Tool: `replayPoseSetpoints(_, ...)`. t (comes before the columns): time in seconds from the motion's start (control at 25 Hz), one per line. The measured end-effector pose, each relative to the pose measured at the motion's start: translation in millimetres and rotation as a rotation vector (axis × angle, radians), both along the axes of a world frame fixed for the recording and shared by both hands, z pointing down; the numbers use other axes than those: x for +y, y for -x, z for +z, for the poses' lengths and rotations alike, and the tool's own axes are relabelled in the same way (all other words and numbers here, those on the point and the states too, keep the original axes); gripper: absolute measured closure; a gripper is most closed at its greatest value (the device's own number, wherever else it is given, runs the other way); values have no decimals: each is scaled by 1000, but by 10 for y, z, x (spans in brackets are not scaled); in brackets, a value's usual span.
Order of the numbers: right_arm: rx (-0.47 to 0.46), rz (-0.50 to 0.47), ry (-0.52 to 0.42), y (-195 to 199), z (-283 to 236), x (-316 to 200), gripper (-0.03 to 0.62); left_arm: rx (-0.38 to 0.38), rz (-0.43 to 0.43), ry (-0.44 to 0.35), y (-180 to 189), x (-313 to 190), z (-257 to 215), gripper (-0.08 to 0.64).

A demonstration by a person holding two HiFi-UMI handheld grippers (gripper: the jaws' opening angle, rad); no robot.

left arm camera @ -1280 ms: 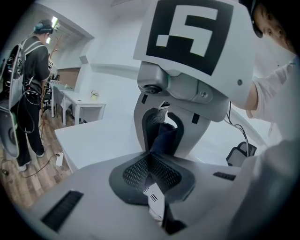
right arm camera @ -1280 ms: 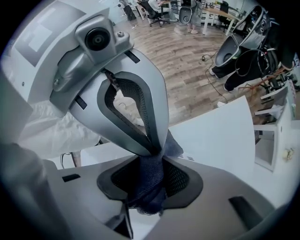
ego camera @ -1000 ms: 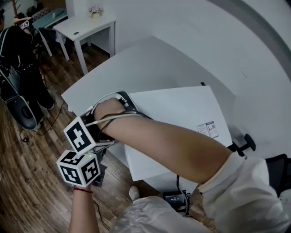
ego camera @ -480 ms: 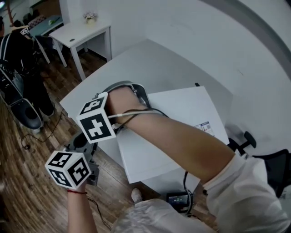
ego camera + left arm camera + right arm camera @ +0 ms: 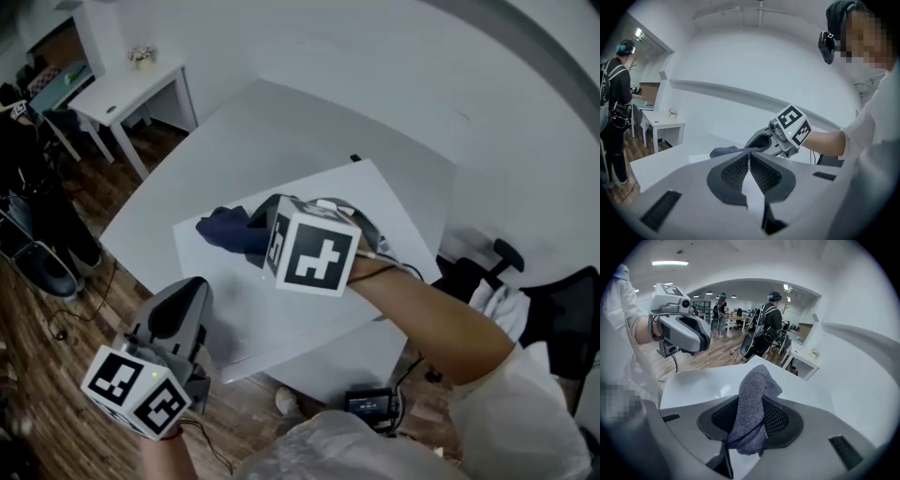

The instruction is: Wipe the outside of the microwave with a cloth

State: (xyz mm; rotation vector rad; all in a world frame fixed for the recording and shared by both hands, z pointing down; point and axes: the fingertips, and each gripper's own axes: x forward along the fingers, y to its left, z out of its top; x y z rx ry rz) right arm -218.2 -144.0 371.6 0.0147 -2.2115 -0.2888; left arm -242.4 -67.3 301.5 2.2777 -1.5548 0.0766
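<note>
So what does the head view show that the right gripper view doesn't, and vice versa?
Head view only: the marker cube on the right gripper, and a black box on the floor. Right gripper view only: its fingers clamped on the cloth, and a ceiling light. Both: the cloth, the white microwave top and the left gripper.

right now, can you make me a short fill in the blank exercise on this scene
1. The right gripper has its jaws clamped on a dark ___.
2. The left gripper has its jaws ___, with nothing between them.
3. The right gripper is over the ___ panel of the white microwave.
Missing words: cloth; shut; top.
</note>
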Motion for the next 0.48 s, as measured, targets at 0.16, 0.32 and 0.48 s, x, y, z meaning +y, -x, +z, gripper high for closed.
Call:
replayPoseSetpoints(0.16, -153, 101, 80, -470, -113, -18, 436, -38, 52, -7, -456, -147, -69, 555)
replayPoseSetpoints(0.32, -237, 146, 140, -973, -109, -50, 436, -48, 90, 5, -931, -261, -81, 555)
replayPoseSetpoints(0.48, -305, 125, 162, -1476, -66, -111, 436, -96, 136, 34, -1439, -388, 11, 554)
